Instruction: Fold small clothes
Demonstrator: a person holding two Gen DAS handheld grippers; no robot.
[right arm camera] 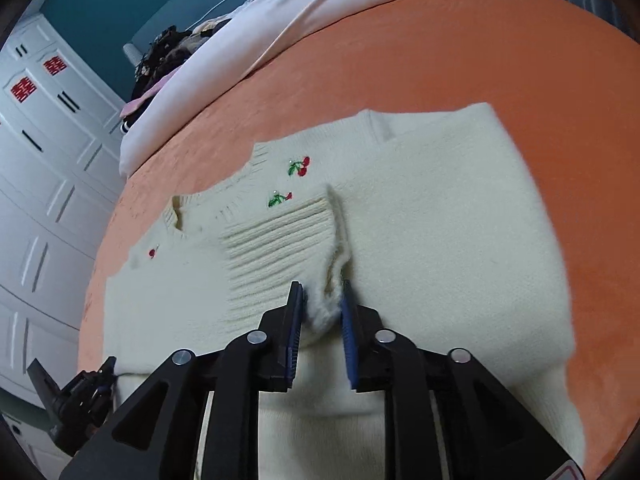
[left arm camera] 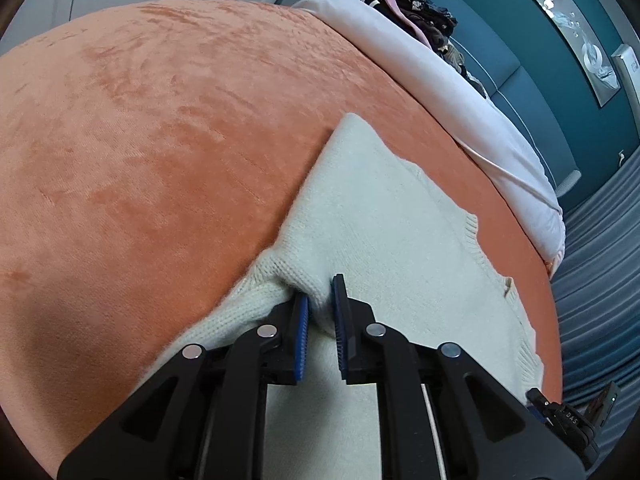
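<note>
The cream sweater (right arm camera: 420, 220) lies flat on the orange bed (left arm camera: 140, 140). 1 sleeve is already folded over the body, its ribbed cuff (right arm camera: 276, 236) next to 2 small cherries (right arm camera: 299, 167). I think the fold is only about half done; the other side and the final fold remain.

The left claw (left arm camera: 320, 308) is clenched on the sweater edge. The right claw (right arm camera: 322, 312) pinches the fuzzy fabric beside the cuff.

Red double-happiness signs (right arm camera: 24, 87) are on the wardrobe. "DAS" shows on the other tool; nothing more is readable.
</note>
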